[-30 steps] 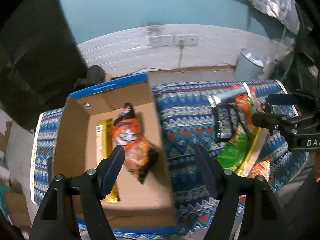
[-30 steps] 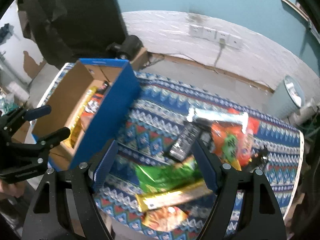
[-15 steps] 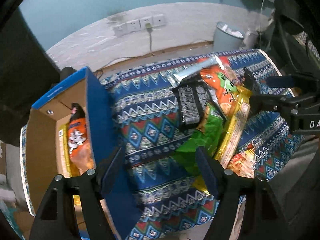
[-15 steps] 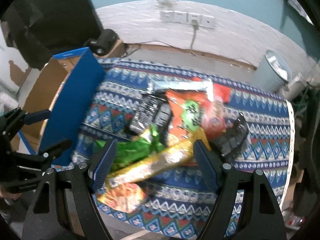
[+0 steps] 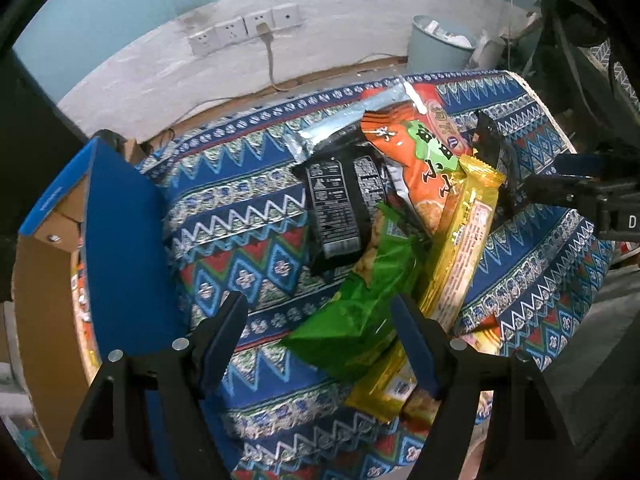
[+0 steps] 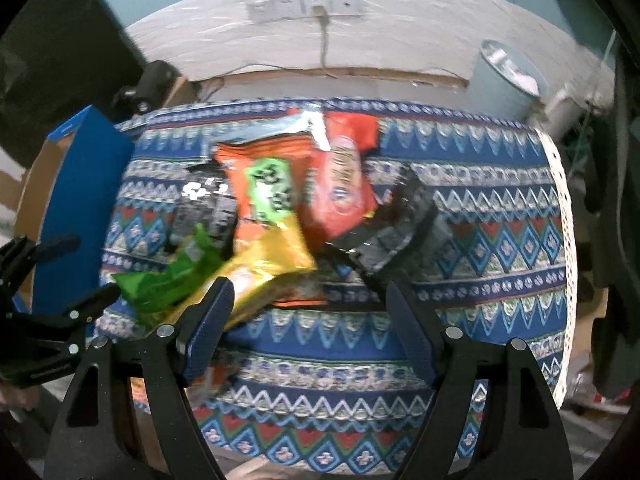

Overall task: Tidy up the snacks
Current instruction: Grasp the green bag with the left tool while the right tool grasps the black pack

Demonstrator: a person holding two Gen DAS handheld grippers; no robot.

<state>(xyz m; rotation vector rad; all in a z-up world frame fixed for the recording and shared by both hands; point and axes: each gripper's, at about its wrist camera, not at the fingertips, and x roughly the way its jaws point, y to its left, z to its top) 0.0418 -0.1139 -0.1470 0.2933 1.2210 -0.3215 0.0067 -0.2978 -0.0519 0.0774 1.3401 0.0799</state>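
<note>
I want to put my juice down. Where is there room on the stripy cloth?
Bare cloth lies between the blue box and the black packet, and right of the snack pile toward the cloth's edge. The middle is crowded.

Cloth on the surface [image 5: 256,216]: woven fabric, matt, zigzag and diamond pattern.
Cardboard box [image 5: 120,240]: raw brown board inside, smooth blue printed skin outside.
Green snack bag [image 5: 360,312]: crinkled glossy plastic film.
Yellow wrapper [image 5: 464,236]: shiny foil-like film.
Black packet [image 5: 336,208]: smooth, glossy film.
Silver packet [image 5: 340,124]: metallic foil, reflective.
Left hand-held gripper [image 5: 320,336]: matt black plastic arms, blue pads, 2 bright metal rivets each side.
Wall [image 6: 400,36]: rough whitewashed plaster.
</note>
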